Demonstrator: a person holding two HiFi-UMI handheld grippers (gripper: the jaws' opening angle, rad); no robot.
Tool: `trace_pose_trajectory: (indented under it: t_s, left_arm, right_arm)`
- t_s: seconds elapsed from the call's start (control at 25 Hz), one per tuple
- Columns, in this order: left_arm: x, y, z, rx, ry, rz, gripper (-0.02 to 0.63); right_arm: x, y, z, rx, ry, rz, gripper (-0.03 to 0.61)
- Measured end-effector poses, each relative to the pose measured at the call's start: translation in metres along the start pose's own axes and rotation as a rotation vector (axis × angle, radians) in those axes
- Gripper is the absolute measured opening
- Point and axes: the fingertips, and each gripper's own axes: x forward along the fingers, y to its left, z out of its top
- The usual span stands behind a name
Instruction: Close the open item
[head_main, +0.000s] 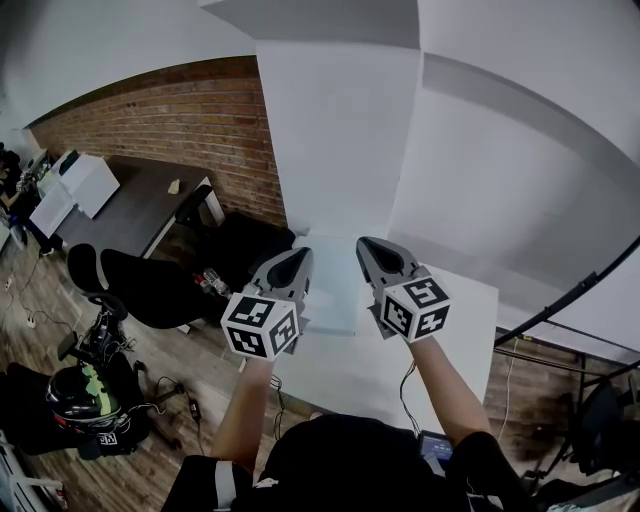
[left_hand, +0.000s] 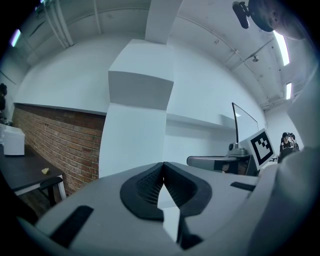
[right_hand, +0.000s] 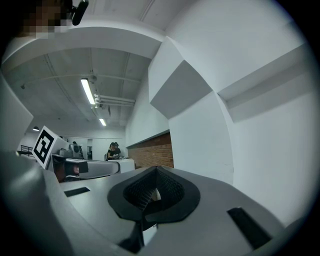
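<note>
**A:** Logging nearest first: grey plastic left gripper, black-and-white marker cube at its rear. Jaw state?

**B:** Narrow. Its own view shows the black ribbed pads meeting at the tips with nothing between them.

**A:** Grey plastic right gripper, just beside it?

**B:** Same. Jaws are together at the tips and empty. The two grippers are side by side and apart, both pointing forward.

**A:** Task thing?

**B:** A pale flat rectangular item lies on the white rectangular table. In the head view it shows in the gap between the two grippers. I cannot tell what it is, or which part stands open.

**A:** Farther out?

**B:** Black office chair, left of the left gripper. Past it is a dark wooden desk, then a red brick wall. Straight ahead of both grippers is a white square pillar, with a plain white wall to its right.
</note>
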Motion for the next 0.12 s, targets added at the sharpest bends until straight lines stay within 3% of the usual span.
trace_pose_trajectory:
  t_s: [0.12]
  left_arm:
    - [0.0, 0.0044, 0.0014, -0.011, 0.0, 0.002, 0.015]
  right_arm:
    - [0.0035, 0.0007, 0.0011, 0.001, 0.001, 0.002, 0.038]
